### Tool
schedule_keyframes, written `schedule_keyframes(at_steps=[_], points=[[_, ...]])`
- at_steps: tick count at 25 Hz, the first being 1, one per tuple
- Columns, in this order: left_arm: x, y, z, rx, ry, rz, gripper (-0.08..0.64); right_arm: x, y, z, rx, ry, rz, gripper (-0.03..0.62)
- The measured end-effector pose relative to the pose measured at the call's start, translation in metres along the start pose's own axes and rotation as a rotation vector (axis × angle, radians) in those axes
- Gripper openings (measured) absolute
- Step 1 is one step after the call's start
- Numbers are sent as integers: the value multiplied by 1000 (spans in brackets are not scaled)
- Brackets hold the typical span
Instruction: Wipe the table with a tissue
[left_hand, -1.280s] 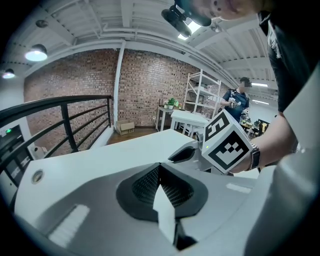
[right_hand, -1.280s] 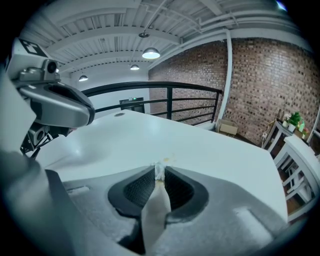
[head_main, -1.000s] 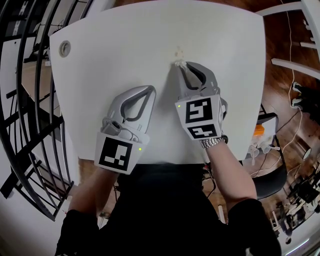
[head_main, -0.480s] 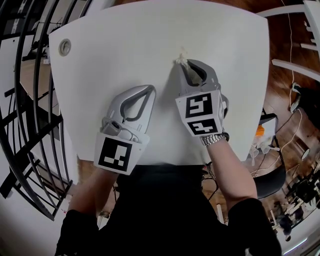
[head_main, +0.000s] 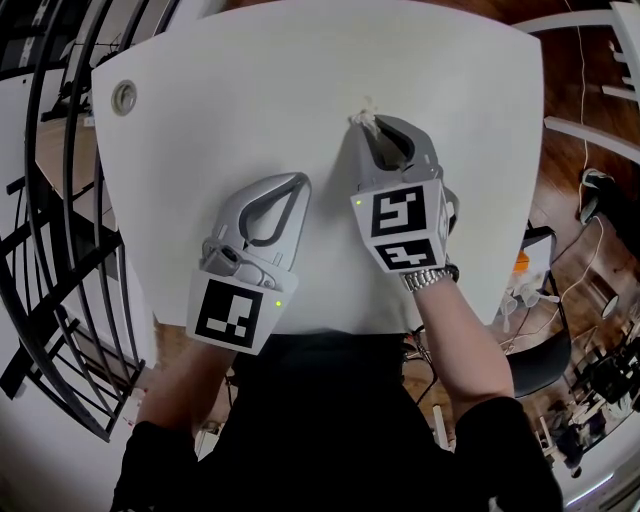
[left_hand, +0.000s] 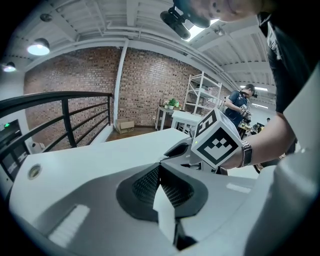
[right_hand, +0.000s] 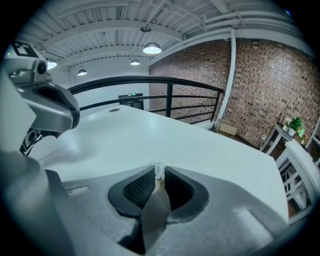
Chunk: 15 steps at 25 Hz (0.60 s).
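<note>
A small crumpled white tissue (head_main: 364, 117) is pinched at the tip of my right gripper (head_main: 362, 124), which is shut on it and pressed to the white table (head_main: 250, 100) near its middle. In the right gripper view the tissue (right_hand: 159, 171) pokes out between the closed jaws of the right gripper (right_hand: 159, 175). My left gripper (head_main: 300, 183) rests on the table to the left and nearer me, shut with nothing held. In the left gripper view the left gripper (left_hand: 160, 167) has its jaws together, and the right gripper's marker cube (left_hand: 218, 140) shows ahead.
A round grommet (head_main: 123, 96) sits in the table's far left corner. A black railing (head_main: 50, 200) runs along the left side. White chair parts (head_main: 590, 130) and cables lie on the wooden floor at right. A person (left_hand: 237, 106) stands far off by white shelves.
My right gripper has slid a little away from me and to the right with the tissue. The left gripper has stayed put.
</note>
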<state>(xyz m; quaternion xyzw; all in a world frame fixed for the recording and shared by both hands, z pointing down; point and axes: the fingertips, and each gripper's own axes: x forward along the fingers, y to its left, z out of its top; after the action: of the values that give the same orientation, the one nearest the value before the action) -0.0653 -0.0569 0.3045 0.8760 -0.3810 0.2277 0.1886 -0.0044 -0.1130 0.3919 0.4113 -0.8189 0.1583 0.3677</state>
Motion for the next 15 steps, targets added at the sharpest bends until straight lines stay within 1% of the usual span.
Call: schedule_keyframes(at_steps=[8,15], points=[[2,3,-9,-25,11,5,17,8,-8,8,-9,-18,-7,49],[2,4,-10,-33,14,6,17,10,-17,15,-18,-35,-27,49]])
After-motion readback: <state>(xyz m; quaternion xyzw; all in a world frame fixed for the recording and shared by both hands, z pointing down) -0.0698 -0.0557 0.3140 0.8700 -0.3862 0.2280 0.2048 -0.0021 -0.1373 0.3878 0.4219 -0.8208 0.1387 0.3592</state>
